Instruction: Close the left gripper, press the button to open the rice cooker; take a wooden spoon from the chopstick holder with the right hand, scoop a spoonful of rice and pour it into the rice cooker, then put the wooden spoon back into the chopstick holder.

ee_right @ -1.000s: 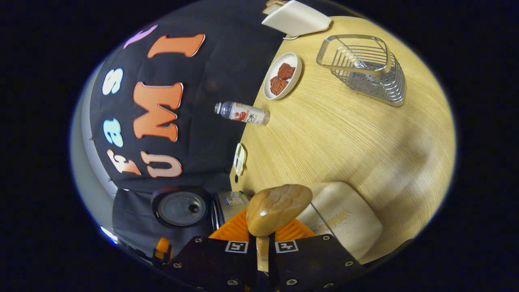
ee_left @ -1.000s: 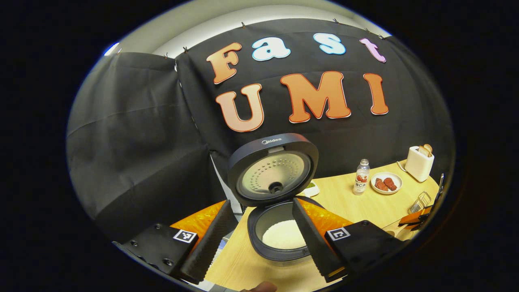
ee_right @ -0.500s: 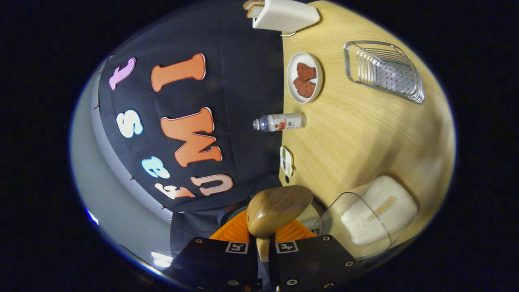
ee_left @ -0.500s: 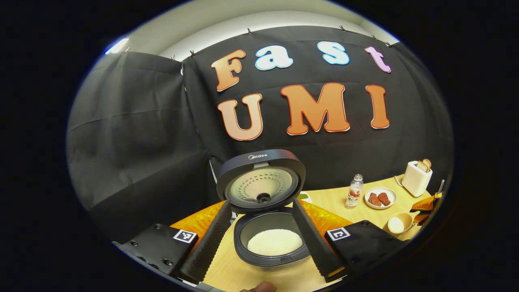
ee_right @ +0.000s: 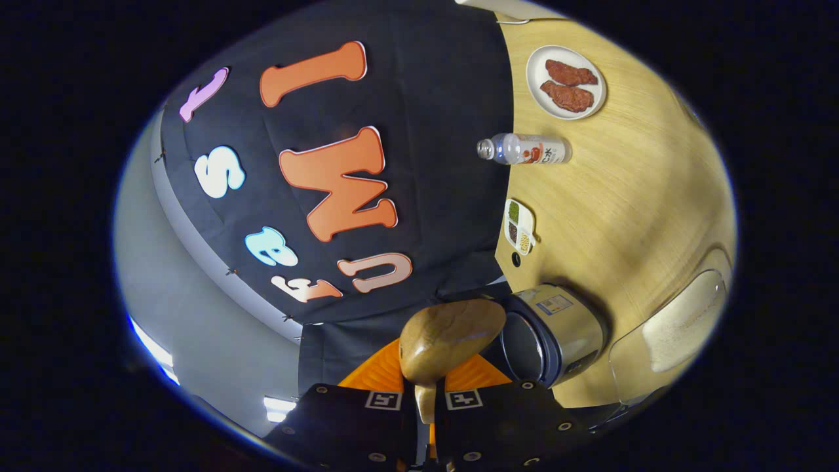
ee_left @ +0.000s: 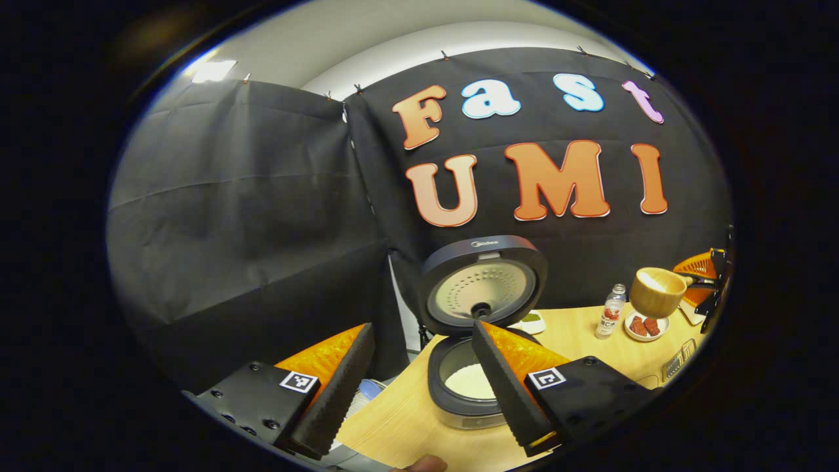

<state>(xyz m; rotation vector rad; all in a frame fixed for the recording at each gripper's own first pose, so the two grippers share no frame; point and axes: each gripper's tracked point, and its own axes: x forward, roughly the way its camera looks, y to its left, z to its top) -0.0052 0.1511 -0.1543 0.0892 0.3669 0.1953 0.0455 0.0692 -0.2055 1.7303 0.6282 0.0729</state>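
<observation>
The rice cooker (ee_left: 472,393) stands on the wooden table with its lid (ee_left: 484,285) raised, and white rice lies in its pot. My left gripper (ee_left: 421,328) is open and holds nothing; it hovers in front of the cooker. Off to the right, my right gripper (ee_left: 708,278) holds the wooden spoon (ee_left: 657,292) up in the air, with rice in its bowl. In the right gripper view the spoon's rounded back (ee_right: 451,337) sits just ahead of my right gripper (ee_right: 425,396), which is shut on the handle. The cooker (ee_right: 554,334) lies right beside it there.
A clear tub of rice (ee_right: 682,321) is at the table's near side. A small bottle (ee_left: 611,311), a plate of red food (ee_left: 645,326) and a little divided dish (ee_right: 520,226) stand along the wall. A wire metal holder (ee_left: 678,359) shows at the right edge.
The right gripper lifted the spoon with rice out of the clear tub and carried it toward the cooker. The left gripper swung left, so the cooker sits further right in its view.
</observation>
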